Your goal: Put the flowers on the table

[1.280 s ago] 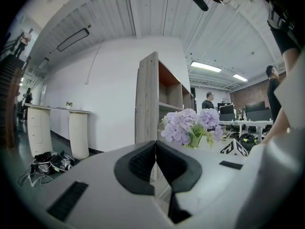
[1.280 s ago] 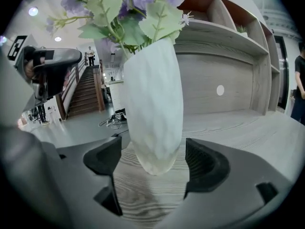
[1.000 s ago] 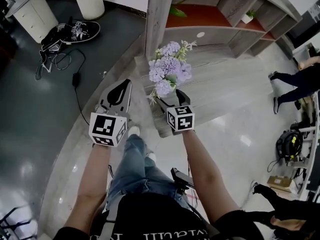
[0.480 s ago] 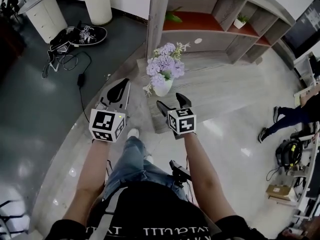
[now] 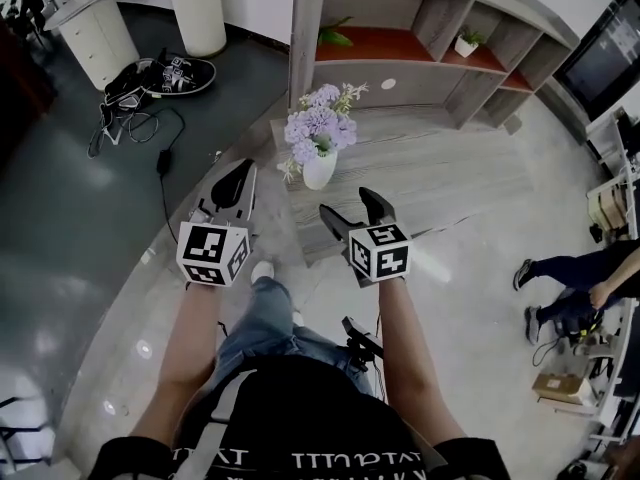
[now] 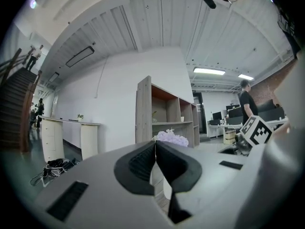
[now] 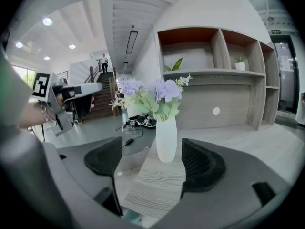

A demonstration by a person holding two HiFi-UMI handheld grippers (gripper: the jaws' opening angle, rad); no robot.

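A white vase of purple flowers (image 5: 318,140) stands upright on the low grey wooden table (image 5: 440,173), near its left end. In the right gripper view the flowers (image 7: 159,95) rise from the vase (image 7: 167,140), which stands a little beyond the jaws. My right gripper (image 5: 356,208) is open and empty, drawn back to the table's near edge. My left gripper (image 5: 240,180) is shut with nothing in it, left of the table over the floor. In the left gripper view the flowers (image 6: 172,138) peek above the closed jaws.
Wooden shelving (image 5: 420,28) with small potted plants (image 5: 467,43) stands behind the table. A black bag with cables (image 5: 150,78) lies on the dark floor at left, by a white column (image 5: 198,8). A person (image 5: 580,278) is at right.
My right gripper has let go of the vase and pulled back toward me. The vase now stands alone on the table. The left gripper stayed put.
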